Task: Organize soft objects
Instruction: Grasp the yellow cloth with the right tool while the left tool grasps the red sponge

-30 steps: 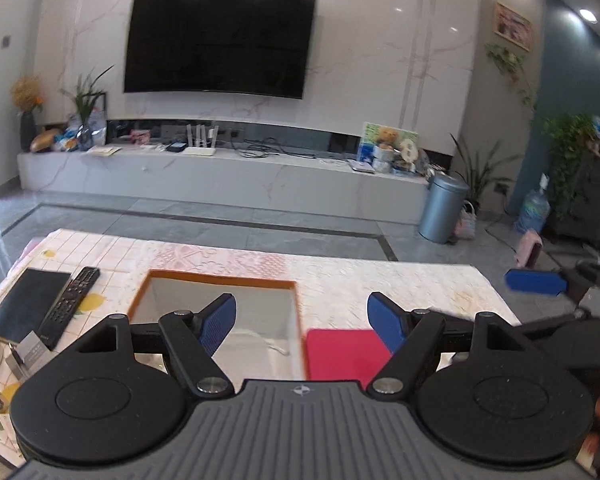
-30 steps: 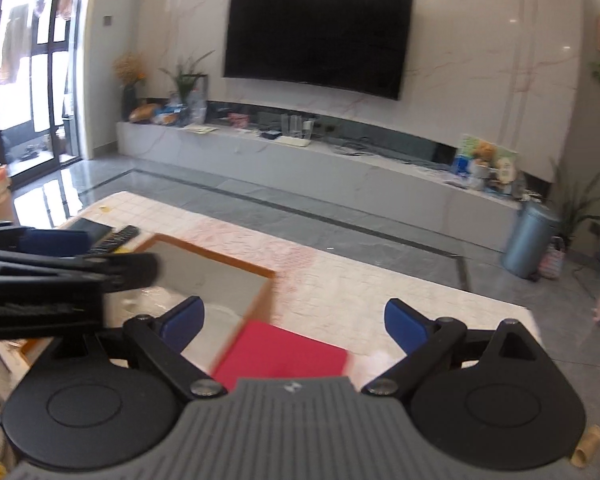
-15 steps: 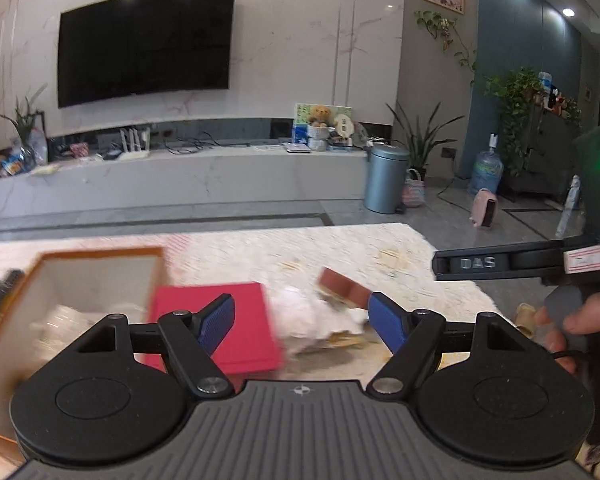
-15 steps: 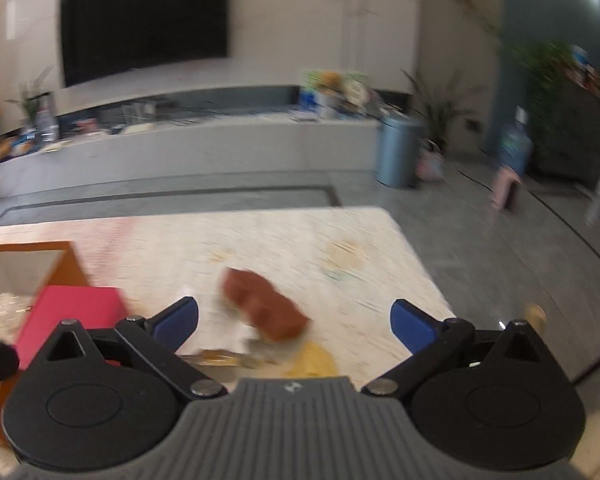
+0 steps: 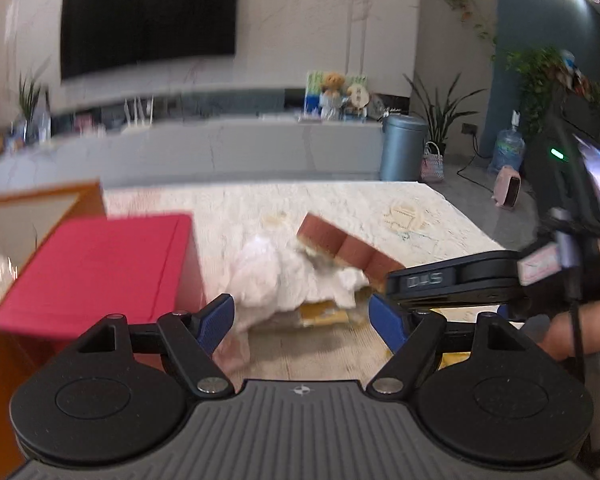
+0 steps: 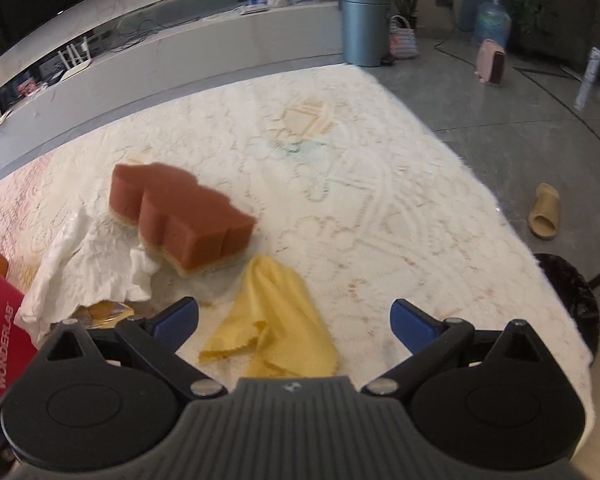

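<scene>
On table, pale lace-patterned cloth cover (image 6: 380,184): textured, cream, faint floral and yellow motifs; fills most of right wrist view
room: grey glossy tile floor (image 6: 520,92), marble wall with dark TV (image 5: 148,20), long low ledge, blue-grey round bin (image 6: 366,28), potted plants, water jug; tan slipper (image 6: 545,211) on floor right of table
orange box (image 5: 40,208): open-topped, pale inside, at table's left; something white and crinkly inside, too blurred to name
red box (image 5: 96,272): flat, matte, rectangular, resting on orange box's near corner; white lettering on side
white cloth (image 6: 88,264): crumpled, soft, creased; lies just right of red box, under sponge's left end
sponge (image 6: 176,216): rust-brown top, pale yellow base layer, scalloped wavy outline, thick; sits partly on white cloth, mid-table
yellow cloth (image 6: 276,320): thin, folded, zigzag-cut edge; just in front of sponge, between right jaws
gold wrapper bit (image 6: 100,312): shiny, peeking under white cloth
left gripper (image 5: 302,320): blue pads apart, nothing clamped; white cloth ahead
right gripper (image 6: 294,320): jaws just been opening, wide apart, over yellow cloth, not pinching it
</scene>
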### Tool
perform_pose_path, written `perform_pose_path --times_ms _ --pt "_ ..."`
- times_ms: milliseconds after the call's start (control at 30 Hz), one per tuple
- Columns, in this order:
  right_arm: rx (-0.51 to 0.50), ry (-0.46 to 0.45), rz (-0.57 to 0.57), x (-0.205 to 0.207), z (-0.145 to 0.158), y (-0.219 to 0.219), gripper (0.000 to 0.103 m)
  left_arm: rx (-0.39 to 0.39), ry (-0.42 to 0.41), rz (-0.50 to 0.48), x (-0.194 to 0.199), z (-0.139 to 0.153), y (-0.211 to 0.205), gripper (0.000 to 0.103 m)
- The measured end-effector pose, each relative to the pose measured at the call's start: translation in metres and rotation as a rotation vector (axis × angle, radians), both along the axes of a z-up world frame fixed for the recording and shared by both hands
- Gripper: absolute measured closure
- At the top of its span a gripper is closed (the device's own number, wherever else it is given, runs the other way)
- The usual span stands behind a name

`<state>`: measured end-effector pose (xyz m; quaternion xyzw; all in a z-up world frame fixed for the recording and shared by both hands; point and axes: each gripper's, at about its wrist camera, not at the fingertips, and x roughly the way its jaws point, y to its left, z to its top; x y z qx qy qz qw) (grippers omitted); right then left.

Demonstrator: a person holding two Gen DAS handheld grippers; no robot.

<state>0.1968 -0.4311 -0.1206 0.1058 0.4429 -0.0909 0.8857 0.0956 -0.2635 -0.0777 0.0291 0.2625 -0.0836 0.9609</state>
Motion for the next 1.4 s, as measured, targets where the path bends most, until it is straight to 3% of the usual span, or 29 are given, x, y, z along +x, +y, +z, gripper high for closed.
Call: perform_pose_path --times_ms 33,133,233,300,333,500,567,633,767,967,1133,1200,1300,1400 --pt "0.007 -0.002 0.008 0.003 -0.002 0.001 0.004 0.031 -0.006 -0.011 0.001 -0.001 -0.005 0.014" --pt "0.015 0.019 0.048 0.011 -0.013 0.004 0.021 0.103 -0.010 0.009 0.002 -0.006 -0.016 0.013" --pt "-0.007 0.058 0.043 0.016 -0.024 0.005 0.025 0.132 -0.016 0.004 0.000 -0.007 -0.017 0.013" --pt "-0.050 0.046 0.032 0.017 -0.026 0.005 0.039 0.111 -0.012 0.004 0.001 -0.004 -0.016 0.013" --pt "-0.092 0.043 0.042 0.018 -0.025 0.007 0.052 0.094 -0.009 0.005 0.000 -0.001 -0.013 0.013" --pt "-0.087 0.042 0.069 0.015 -0.024 0.007 0.057 0.093 -0.011 0.012 0.004 0.011 -0.013 0.013" --pt "-0.100 0.040 0.076 0.013 -0.023 0.005 0.079 0.092 -0.021 0.024 0.004 0.016 -0.013 0.013" --pt "-0.077 0.046 0.068 0.011 -0.021 0.001 0.094 0.084 -0.019 0.030 0.005 0.020 -0.014 0.013" --pt "-0.028 -0.002 0.032 -0.002 -0.005 -0.012 0.096 0.024 0.011 0.033 0.013 0.024 -0.018 0.013" --pt "-0.031 -0.108 -0.079 -0.044 0.029 -0.045 0.096 -0.156 0.067 -0.023 0.041 0.016 -0.034 0.012" --pt "0.002 -0.058 -0.173 -0.063 0.015 -0.075 0.096 -0.222 0.178 -0.028 0.082 -0.002 -0.041 0.012" --pt "-0.031 -0.018 -0.186 -0.061 0.007 -0.076 0.096 -0.244 0.229 -0.009 0.093 -0.009 -0.043 0.012" --pt "-0.022 -0.005 -0.171 -0.055 0.000 -0.073 0.096 -0.301 0.288 0.016 0.110 -0.019 -0.040 0.012" --pt "0.005 -0.018 -0.119 -0.049 0.001 -0.064 0.096 -0.349 0.373 -0.020 0.131 -0.027 -0.036 0.012"
